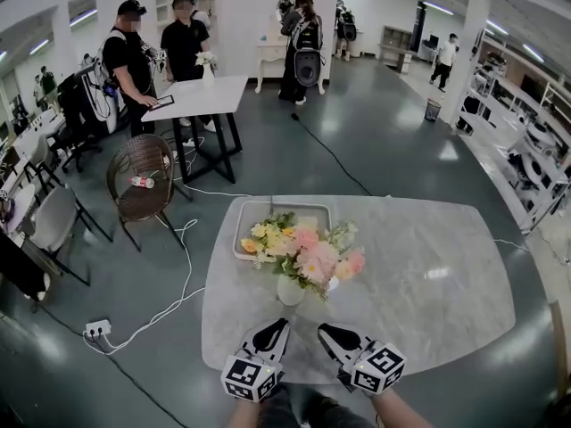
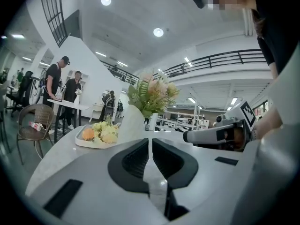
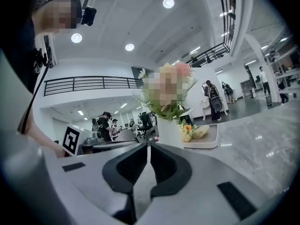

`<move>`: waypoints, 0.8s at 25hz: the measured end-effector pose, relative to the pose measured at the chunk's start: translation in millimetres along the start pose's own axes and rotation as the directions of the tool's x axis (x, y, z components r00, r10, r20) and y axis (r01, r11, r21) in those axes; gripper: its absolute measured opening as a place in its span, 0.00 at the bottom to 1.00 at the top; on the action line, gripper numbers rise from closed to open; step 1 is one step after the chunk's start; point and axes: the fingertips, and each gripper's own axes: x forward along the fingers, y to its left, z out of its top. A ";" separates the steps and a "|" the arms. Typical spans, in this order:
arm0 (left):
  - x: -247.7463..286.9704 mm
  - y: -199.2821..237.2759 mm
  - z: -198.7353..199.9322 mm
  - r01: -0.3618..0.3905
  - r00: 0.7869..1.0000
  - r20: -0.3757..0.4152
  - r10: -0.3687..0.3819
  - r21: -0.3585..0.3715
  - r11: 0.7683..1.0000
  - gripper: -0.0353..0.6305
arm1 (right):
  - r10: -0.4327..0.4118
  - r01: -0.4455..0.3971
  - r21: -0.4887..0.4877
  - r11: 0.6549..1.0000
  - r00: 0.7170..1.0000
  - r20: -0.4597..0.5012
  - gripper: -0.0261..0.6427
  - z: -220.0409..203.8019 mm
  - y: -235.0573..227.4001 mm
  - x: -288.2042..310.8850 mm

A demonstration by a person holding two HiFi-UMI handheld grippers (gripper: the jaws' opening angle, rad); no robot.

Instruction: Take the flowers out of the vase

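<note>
A white vase (image 1: pixel 290 289) holding pink, peach and green flowers (image 1: pixel 314 252) stands on the marble table (image 1: pixel 428 283). Behind it a white tray (image 1: pixel 245 230) holds yellow and orange flowers (image 1: pixel 259 237). My left gripper (image 1: pixel 270 332) and right gripper (image 1: pixel 335 335) hover side by side over the table's near edge, just short of the vase, both shut and empty. In the left gripper view the vase (image 2: pixel 132 124) and tray (image 2: pixel 89 142) lie ahead and the right gripper (image 2: pixel 211 136) shows at the right. The right gripper view has the vase (image 3: pixel 169 131) straight ahead with the tray (image 3: pixel 206 139) to its right.
A wicker chair (image 1: pixel 143 181) and a white cable (image 1: pixel 169 301) with a power strip (image 1: pixel 96 328) lie left of the table. Several people stand around a farther white table (image 1: pixel 196 96). Shelving lines the right wall.
</note>
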 end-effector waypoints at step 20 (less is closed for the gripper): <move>50.7 42.6 2.2 0.143 0.989 -0.058 -0.136 0.142 0.979 0.53 | -0.192 0.191 0.018 0.981 0.978 0.077 0.35 20.2 -26.5 50.6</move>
